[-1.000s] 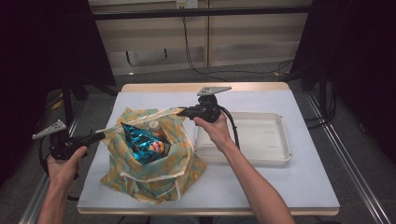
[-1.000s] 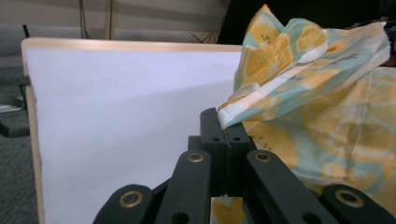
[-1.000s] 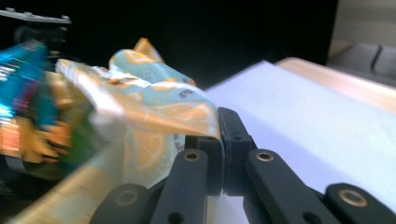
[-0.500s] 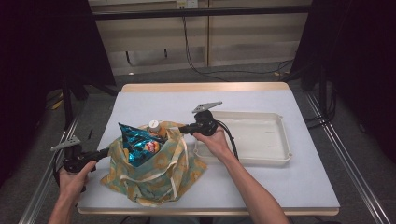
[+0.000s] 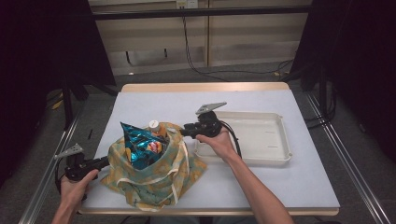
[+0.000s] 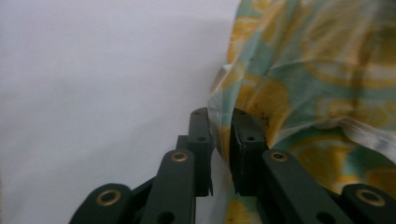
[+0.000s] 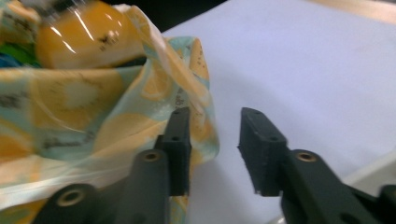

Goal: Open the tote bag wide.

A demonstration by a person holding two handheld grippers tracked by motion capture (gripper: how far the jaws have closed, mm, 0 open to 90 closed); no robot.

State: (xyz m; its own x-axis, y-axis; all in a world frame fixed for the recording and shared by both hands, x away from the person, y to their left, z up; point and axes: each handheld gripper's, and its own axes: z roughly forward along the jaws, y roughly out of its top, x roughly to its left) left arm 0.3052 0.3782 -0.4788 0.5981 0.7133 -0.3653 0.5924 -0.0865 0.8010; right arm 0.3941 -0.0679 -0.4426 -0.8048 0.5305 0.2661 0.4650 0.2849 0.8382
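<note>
A cloth bag (image 5: 154, 182) printed with yellow lemons on teal sits slumped on the white table. A shiny blue snack packet (image 5: 137, 142) and a white cap (image 5: 153, 124) stick out of its mouth. My left gripper (image 5: 106, 161) lies low at the bag's left edge. In the left gripper view its jaws (image 6: 223, 116) have just been opening and stand slightly apart, with the bag's hem (image 6: 317, 70) loose between them. My right gripper (image 5: 183, 132) is at the bag's upper right rim. Its jaws (image 7: 215, 119) have also just been opening, with bare table in the gap and the bag (image 7: 93, 112) against one jaw.
A white shallow tray (image 5: 261, 135) lies right of the bag, just behind my right hand. The table's front edge runs close below the bag. A glossy orange-yellow rounded thing (image 7: 84, 35) shows at the bag's top in the right gripper view.
Both grippers have come down with the bag. It was held up and stretched wide; now it sags on the table. Both pairs of jaws have parted from the fabric.
</note>
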